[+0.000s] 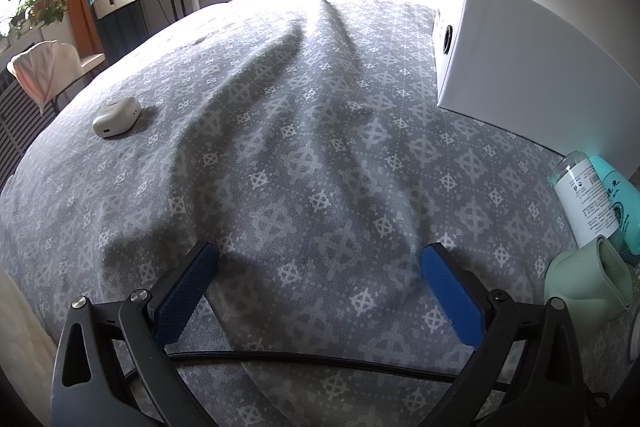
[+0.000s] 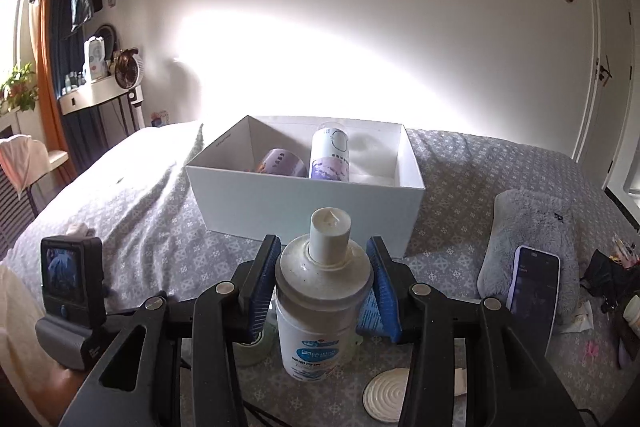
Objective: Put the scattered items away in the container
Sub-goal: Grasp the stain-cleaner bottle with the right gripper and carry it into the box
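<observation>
White plastic bottle (image 2: 322, 291) with a pale cap and a blue label, upright between the blue ribbed pads of the right tool (image 2: 322, 291), gripped at the shoulder on both sides, held above the grey patterned bedspread (image 2: 140, 211). Jaws narrowed onto it, pads pressing the bottle's body.

Beyond the bottle, open white rectangular cardboard box (image 2: 304, 203) resting on the bed, already holding a tall white-and-lilac cylindrical can (image 2: 331, 157) upright and a short lilac jar (image 2: 282, 163) beside it. Near the box on the right, grey plush pillow (image 2: 532, 239) with a dark-screened smartphone (image 2: 534, 291) leaning against it. Under the held bottle, pale round ridged disc (image 2: 390, 397) lying on the bedspread. At the left edge of the right wrist view, small black camera (image 2: 72, 275) on the left tool.

Left tool (image 1: 320, 291) hovering over bare bedspread (image 1: 300, 167), jaws spread wide, nothing between the blue pads. Well ahead and to the left, small white rounded case (image 1: 117, 117) lying alone on the bed. White box (image 1: 520, 67) seen side-on at the upper right. At the right edge, a clear bottle with a white label (image 1: 586, 201) touching a teal bottle (image 1: 618, 203), with a pale green soft holder (image 1: 588, 287) just in front of them.
</observation>
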The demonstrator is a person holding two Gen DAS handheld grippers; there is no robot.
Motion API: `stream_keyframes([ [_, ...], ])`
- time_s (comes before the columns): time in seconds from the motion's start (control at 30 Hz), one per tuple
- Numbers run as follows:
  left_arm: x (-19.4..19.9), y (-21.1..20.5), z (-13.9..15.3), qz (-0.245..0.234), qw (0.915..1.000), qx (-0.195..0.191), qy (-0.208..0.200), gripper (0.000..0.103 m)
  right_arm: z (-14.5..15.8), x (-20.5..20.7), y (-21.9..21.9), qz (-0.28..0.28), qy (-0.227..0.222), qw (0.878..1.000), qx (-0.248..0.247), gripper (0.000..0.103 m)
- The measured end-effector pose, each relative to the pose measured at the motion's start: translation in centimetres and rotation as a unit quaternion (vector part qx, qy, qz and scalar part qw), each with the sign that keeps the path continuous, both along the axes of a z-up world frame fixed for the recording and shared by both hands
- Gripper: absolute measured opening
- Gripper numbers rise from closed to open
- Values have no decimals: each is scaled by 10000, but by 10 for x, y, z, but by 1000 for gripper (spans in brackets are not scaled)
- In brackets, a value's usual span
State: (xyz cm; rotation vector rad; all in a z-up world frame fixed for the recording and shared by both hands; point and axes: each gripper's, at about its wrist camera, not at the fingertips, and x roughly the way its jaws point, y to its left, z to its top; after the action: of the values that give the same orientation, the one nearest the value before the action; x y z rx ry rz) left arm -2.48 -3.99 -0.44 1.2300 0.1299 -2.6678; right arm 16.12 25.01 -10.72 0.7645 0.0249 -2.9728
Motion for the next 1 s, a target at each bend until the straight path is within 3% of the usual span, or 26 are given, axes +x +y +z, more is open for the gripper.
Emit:
stream_keyframes([
  [0.27, 1, 0, 2, 1, 10000, -19, 0, 103, 72, -43, 9, -287, 803, 9964, -30, 42],
  [0.43, 1, 1, 1, 5, 10000, -17, 2, 103, 91, -92, 2, -508, 994, 9936, 175, 42],
  [0.57, 2, 1, 2, 4, 10000, -22, 2, 103, 80, -133, -6, -637, 963, 9924, 436, 42],
  [0.73, 3, 2, 2, 4, 10000, -23, 6, 103, 32, -184, -12, -662, 295, 9946, 739, 42],
  [0.83, 3, 3, 2, 9, 10000, -27, 8, 103, 1, -197, -15, -649, -67, 9938, 901, 42],
  [1.0, 2, 1, 4, 10, 10000, -51, 1, 103, -26, -202, -10, -596, -433, 9931, 912, 42],
])
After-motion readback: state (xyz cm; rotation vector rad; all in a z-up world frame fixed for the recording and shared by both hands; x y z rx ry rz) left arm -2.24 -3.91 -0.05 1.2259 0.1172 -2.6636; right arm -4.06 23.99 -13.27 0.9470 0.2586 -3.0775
